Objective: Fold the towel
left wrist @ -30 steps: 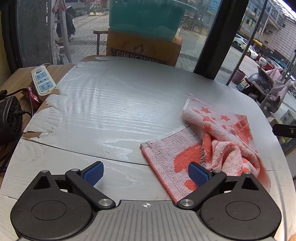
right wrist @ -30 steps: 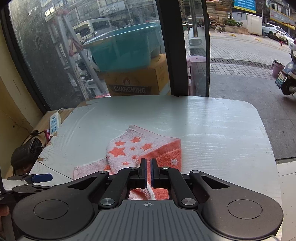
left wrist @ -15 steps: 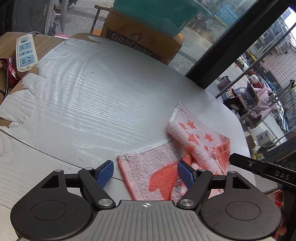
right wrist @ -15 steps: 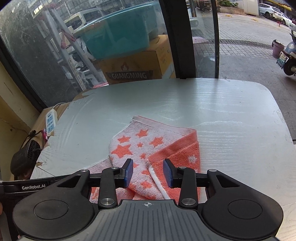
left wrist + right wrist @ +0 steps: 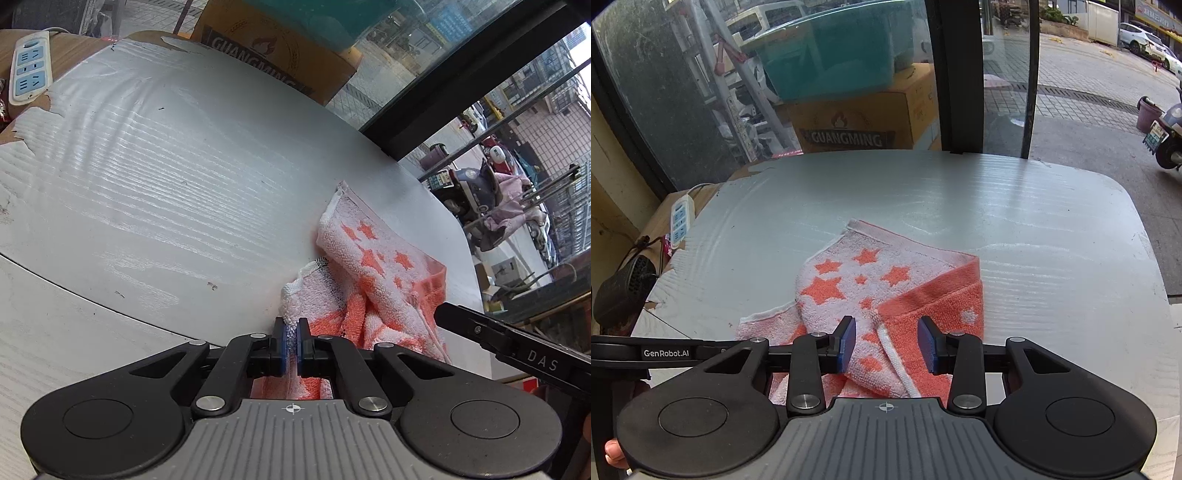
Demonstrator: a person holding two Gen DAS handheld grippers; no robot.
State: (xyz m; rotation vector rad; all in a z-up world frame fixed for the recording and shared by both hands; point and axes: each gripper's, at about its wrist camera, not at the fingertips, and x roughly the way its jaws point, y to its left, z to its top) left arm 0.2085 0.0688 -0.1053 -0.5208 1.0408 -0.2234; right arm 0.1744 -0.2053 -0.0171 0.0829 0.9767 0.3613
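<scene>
The star-patterned towel (image 5: 882, 291) is lying rumpled on the grey bench (image 5: 1034, 229), toward its near edge and closer to the right side than the left, with a white starred flap flopped over a solid orange band and a thin white cord trailing across the middle. The left tool (image 5: 290, 345) is pinching the towel's near left corner — its blue pads are squeezed together with a ridge of white terry caught between them. The right tool (image 5: 887, 343) is standing wide apart just over the near edge of the cloth, gripping nothing, with the cord and the orange band lying between its pads. Judging by the lie of the cloth, the fold is only at its beginning: no clean crease is showing, the layers are overlapping at odd angles, and the edges are not lining up anywhere. What seems left is nearly everything — taking the second corner, spreading the towel flat, then bringing edge to edge. A power strip (image 5: 680, 218) and a small black fan (image 5: 624, 291) are sitting past the bench's left edge, well apart from the work.
</scene>
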